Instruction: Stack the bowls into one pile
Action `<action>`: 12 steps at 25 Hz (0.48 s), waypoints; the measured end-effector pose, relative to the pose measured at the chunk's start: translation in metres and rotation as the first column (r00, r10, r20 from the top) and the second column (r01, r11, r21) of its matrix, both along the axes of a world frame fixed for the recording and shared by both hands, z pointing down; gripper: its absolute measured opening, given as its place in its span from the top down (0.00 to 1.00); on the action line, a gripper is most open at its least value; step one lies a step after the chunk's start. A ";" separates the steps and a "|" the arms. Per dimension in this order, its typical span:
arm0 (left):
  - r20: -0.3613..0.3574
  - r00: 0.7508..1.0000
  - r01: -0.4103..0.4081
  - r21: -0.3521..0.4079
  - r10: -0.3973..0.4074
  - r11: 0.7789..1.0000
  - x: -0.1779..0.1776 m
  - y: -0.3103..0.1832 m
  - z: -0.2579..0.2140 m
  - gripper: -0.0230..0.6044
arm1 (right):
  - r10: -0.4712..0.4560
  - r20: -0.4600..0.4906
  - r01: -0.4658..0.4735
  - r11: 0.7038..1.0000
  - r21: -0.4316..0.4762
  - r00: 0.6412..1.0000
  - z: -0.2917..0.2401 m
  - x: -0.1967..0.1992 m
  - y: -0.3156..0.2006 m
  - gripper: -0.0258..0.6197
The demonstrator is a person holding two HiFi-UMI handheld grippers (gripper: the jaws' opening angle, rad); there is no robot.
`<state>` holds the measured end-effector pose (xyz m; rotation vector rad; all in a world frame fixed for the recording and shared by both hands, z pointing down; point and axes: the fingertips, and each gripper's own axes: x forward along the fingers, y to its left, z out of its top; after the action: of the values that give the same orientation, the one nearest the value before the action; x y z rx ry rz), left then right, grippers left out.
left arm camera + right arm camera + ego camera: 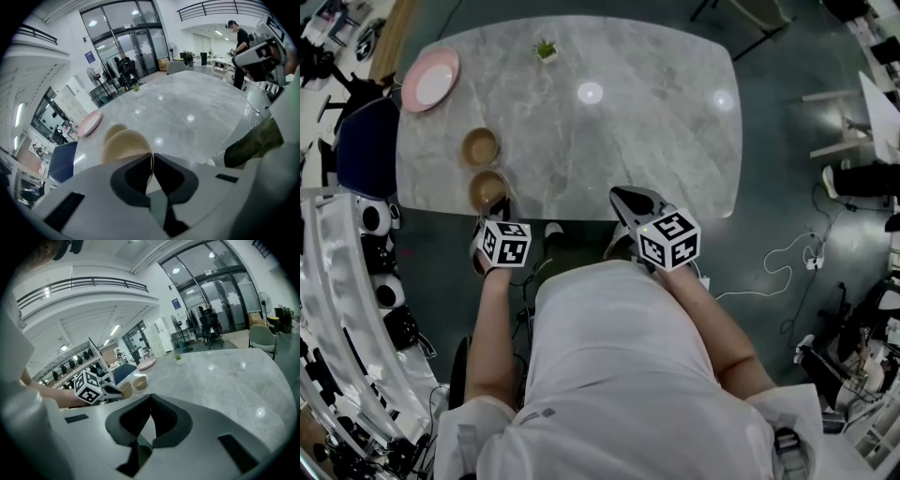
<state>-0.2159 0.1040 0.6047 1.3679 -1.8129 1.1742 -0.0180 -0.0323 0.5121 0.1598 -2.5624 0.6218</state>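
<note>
Two tan bowls stand close together near the table's left front edge. My left gripper (503, 206) is at the rim of the nearer bowl (487, 189); the farther bowl (480, 146) sits just behind it. In the left gripper view my left gripper (152, 156) is shut on the near bowl's (125, 144) rim, and the second bowl (114, 131) peeks out behind. My right gripper (625, 196) is over the table's front edge, shut with nothing in it. The right gripper view shows my right gripper (150, 397) with its tips touching, and both bowls (125, 389) (139, 380) far to the left.
A pink plate (430, 79) lies at the table's far left corner and a small potted plant (546, 49) stands at the back edge. A blue chair (367, 145) is at the left side of the marble table (637, 131). Cables lie on the floor to the right.
</note>
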 end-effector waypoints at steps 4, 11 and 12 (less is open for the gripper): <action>0.006 1.000 -0.014 0.002 0.014 1.000 -0.024 0.013 0.000 0.93 | 0.003 -0.010 -0.003 1.000 0.006 1.000 0.000 -0.023 0.013 0.95; 0.015 0.998 -0.069 0.012 0.069 0.998 -0.065 0.016 -0.005 0.93 | 0.048 -0.015 -0.048 0.999 0.004 0.999 0.001 -0.058 0.030 0.95; 0.017 0.997 -0.080 0.013 0.080 0.997 -0.070 0.016 -0.006 0.93 | 0.055 -0.015 -0.055 0.998 0.004 0.998 0.001 -0.062 0.033 0.95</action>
<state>-0.2863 0.1197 0.5990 1.4544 -1.7953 1.2201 -0.0802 0.0005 0.5131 0.2364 -2.5519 0.6336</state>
